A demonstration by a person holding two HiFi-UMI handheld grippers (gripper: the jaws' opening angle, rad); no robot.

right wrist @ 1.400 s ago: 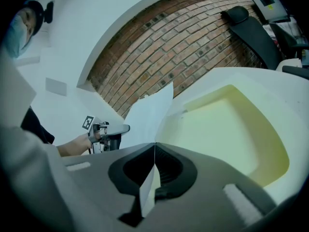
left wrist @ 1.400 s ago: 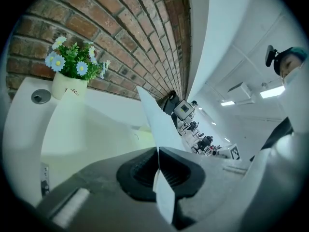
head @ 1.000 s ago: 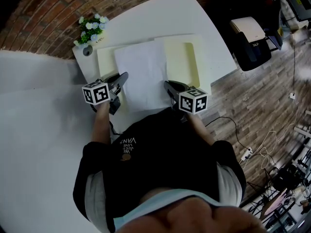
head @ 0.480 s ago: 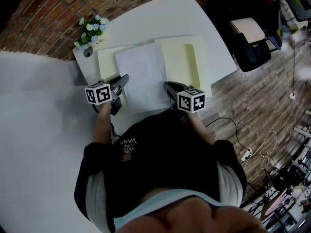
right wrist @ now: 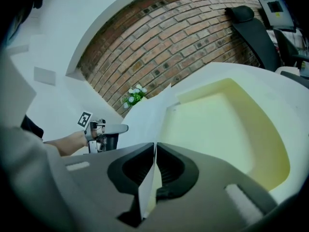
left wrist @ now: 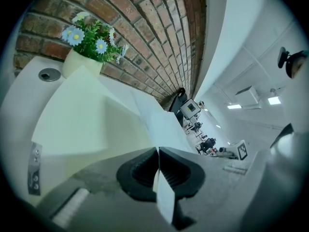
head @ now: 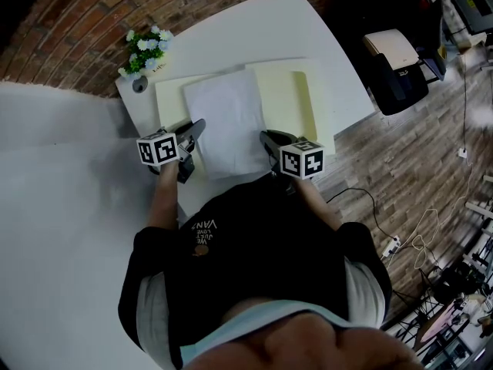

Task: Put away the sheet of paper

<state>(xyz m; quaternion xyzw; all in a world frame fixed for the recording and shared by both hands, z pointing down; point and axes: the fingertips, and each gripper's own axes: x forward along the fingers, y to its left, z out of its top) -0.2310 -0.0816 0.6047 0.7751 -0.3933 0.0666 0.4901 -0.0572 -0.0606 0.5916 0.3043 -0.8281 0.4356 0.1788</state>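
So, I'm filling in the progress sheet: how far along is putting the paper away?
Done: the cream folder lies open on the table. In hand: the left gripper and right gripper are each shut on the near edge of the white sheet, which spans the folder's middle. Left, probably: let go of the sheet inside the folder and close it.

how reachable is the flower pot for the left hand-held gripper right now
Probably not yet: the way to the flower pot looks free, but the left hand-held gripper is shut on the sheet of paper.
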